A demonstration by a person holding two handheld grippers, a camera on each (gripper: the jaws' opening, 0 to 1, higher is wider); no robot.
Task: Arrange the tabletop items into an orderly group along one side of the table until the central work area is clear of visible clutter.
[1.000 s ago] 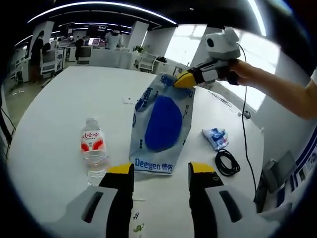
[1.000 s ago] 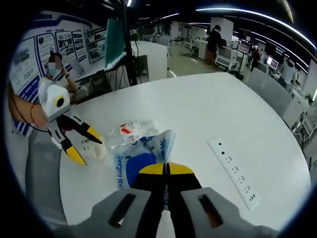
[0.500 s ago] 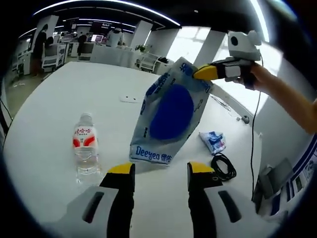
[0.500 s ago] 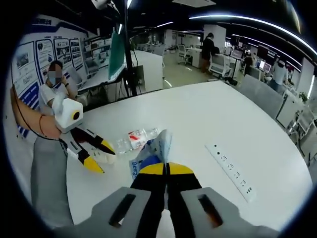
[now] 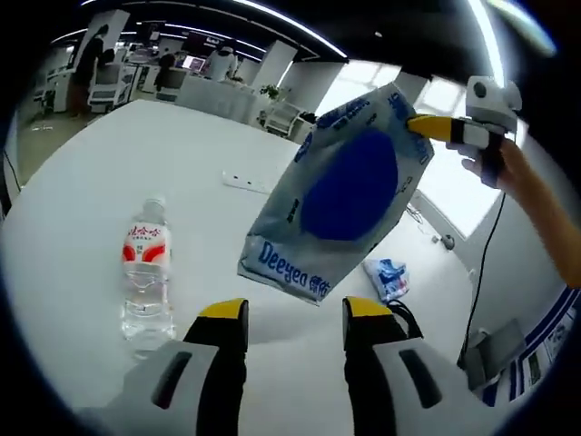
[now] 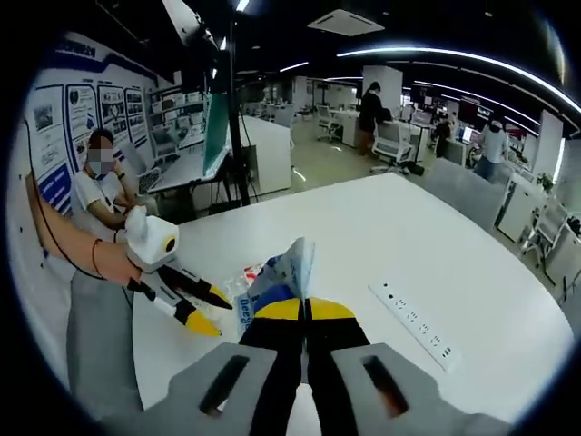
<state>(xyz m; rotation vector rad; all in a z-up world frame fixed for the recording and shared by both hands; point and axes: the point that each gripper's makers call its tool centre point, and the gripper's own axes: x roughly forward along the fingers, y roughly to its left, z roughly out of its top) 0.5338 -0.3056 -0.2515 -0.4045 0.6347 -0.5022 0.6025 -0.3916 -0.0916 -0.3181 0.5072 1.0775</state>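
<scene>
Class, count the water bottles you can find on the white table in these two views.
1: the water bottle stands upright on the table, left of the lifted blue pack. Others may be hidden behind that pack.

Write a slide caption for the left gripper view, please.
Right tool lifts the blue-and-white bag above the white table, beside a water bottle.

White table [image 5: 82, 191]: bottle [image 5: 145, 282], power strip [image 6: 413, 320]
</scene>
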